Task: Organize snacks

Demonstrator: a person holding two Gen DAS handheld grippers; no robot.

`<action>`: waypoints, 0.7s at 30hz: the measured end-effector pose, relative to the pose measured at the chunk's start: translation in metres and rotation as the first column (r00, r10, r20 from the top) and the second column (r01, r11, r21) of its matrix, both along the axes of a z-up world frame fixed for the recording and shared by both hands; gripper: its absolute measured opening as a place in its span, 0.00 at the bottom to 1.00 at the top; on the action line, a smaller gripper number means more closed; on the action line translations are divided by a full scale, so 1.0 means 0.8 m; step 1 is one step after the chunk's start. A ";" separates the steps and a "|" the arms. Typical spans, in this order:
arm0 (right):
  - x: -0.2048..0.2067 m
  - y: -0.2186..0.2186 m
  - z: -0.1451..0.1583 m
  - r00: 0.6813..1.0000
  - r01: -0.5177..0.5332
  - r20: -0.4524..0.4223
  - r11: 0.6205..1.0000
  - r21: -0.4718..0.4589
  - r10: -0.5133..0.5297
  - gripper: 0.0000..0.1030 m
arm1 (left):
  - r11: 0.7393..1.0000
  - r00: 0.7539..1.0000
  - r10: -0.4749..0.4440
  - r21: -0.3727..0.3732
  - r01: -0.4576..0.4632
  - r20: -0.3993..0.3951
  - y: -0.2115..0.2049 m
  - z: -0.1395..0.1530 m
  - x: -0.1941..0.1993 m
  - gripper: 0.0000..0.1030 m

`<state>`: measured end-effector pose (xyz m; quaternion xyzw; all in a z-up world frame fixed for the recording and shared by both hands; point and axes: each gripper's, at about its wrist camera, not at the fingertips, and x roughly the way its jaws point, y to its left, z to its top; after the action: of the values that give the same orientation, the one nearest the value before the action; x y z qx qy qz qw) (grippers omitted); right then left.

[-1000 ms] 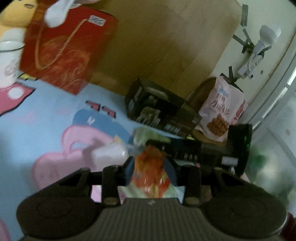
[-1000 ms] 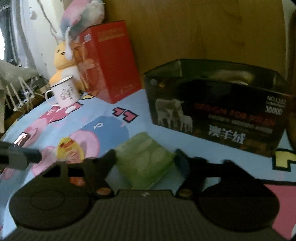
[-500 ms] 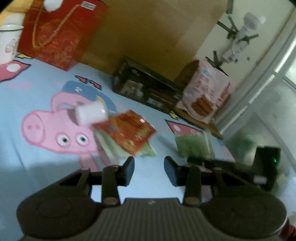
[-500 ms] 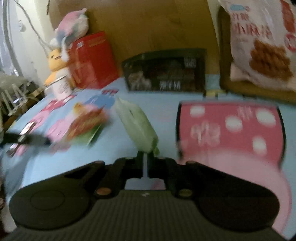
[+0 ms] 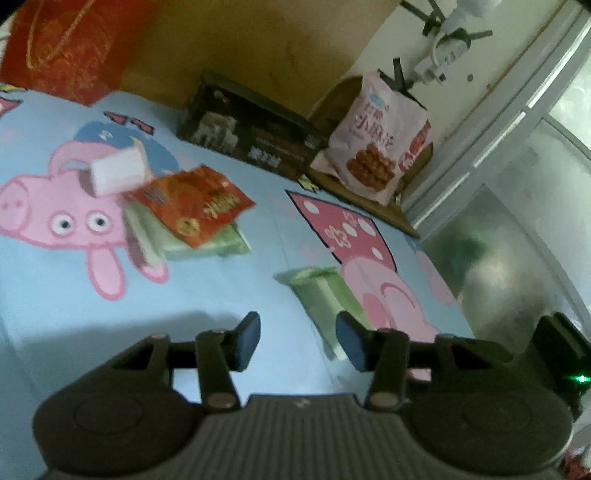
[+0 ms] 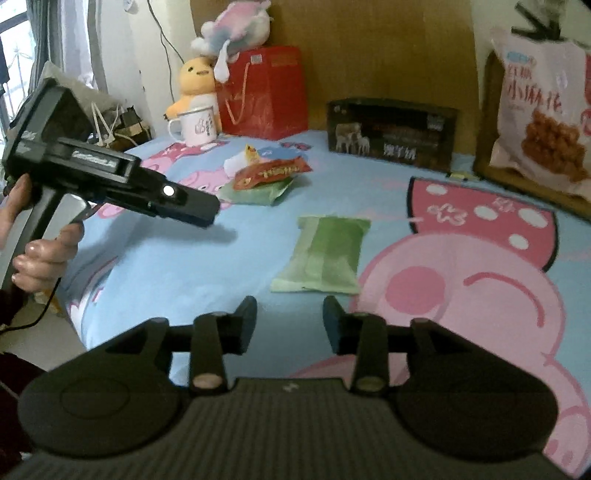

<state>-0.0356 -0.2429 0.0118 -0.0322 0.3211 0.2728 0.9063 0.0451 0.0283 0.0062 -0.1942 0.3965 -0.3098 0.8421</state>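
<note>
Both claws empty over the bed
Left claw (image 5: 298, 341) and right claw (image 6: 290, 323), just opening, stood apart near the green packet (image 6: 325, 254).

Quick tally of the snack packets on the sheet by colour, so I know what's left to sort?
Green packets: 2, one lying alone, one under the pile
Red packet: 1
White packet: 1
Pink bag: 1
Total: 5

You've got a red gift bag (image 6: 267, 92) standing at the back against the wooden board (image 6: 369, 48), with a plush toy (image 6: 236, 26) resting on top of it. White enamel mug (image 6: 197, 125) and yellow plush duck (image 6: 195, 85) sit just left of it. Dark printed box (image 6: 391, 133) stands further right on the cartoon-pig sheet (image 6: 166, 266).
</note>
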 end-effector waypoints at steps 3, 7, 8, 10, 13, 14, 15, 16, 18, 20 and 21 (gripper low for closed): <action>0.010 0.002 -0.004 0.999 0.028 0.030 0.999 -0.036 -0.027 0.58 | 0.999 1.000 -0.030 0.010 0.030 0.000 -0.023 0.000 0.014 0.50; 0.036 0.014 -0.016 0.999 0.008 0.034 0.998 -0.065 -0.006 0.65 | 0.997 0.998 -0.027 0.074 0.024 0.049 -0.062 0.005 0.041 0.60; 0.041 0.018 -0.020 1.000 0.003 0.026 0.998 -0.068 -0.001 0.65 | 0.995 0.998 -0.024 0.097 0.018 0.063 -0.070 0.006 0.050 0.60; 0.044 0.025 -0.025 0.999 -0.004 0.044 0.997 -0.082 0.008 0.66 | 0.991 0.996 -0.029 0.133 0.018 0.082 -0.087 0.005 0.068 0.61; 0.040 0.029 -0.025 0.997 -0.032 0.068 0.992 -0.124 0.041 0.60 | 0.983 0.995 -0.094 0.162 0.089 0.023 -0.109 -0.006 0.086 0.46; 0.037 0.027 -0.024 0.996 -0.036 0.077 0.990 -0.139 0.047 0.58 | 0.979 0.993 -0.115 0.167 0.114 0.000 -0.112 -0.011 0.085 0.42; 0.036 0.022 -0.023 0.995 -0.028 0.088 0.988 -0.153 0.041 0.58 | 0.977 0.992 -0.121 0.177 0.115 0.024 -0.113 -0.012 0.078 0.41; 0.035 0.014 -0.022 0.995 -0.011 0.091 0.987 -0.160 0.026 0.60 | 0.974 0.990 -0.137 0.184 0.129 0.031 -0.113 -0.012 0.071 0.40; 0.030 -0.002 -0.021 0.995 0.031 0.096 0.986 -0.161 -0.016 0.66 | 0.973 0.988 -0.151 0.179 0.145 0.019 -0.106 -0.010 0.053 0.36; 0.024 -0.019 -0.020 0.989 0.110 0.114 0.977 -0.181 -0.090 0.67 | 0.975 0.987 -0.161 0.153 0.161 -0.016 -0.094 -0.010 0.032 0.34; 0.019 -0.026 -0.020 0.986 0.138 0.118 0.975 -0.177 -0.118 0.67 | 0.976 0.985 -0.168 0.138 0.170 -0.028 -0.087 -0.011 0.020 0.34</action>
<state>-0.0203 -0.2640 -0.0042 -0.1096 0.2976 0.1808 0.9310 0.0609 -0.0415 -0.0024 -0.1027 0.4393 -0.3499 0.8210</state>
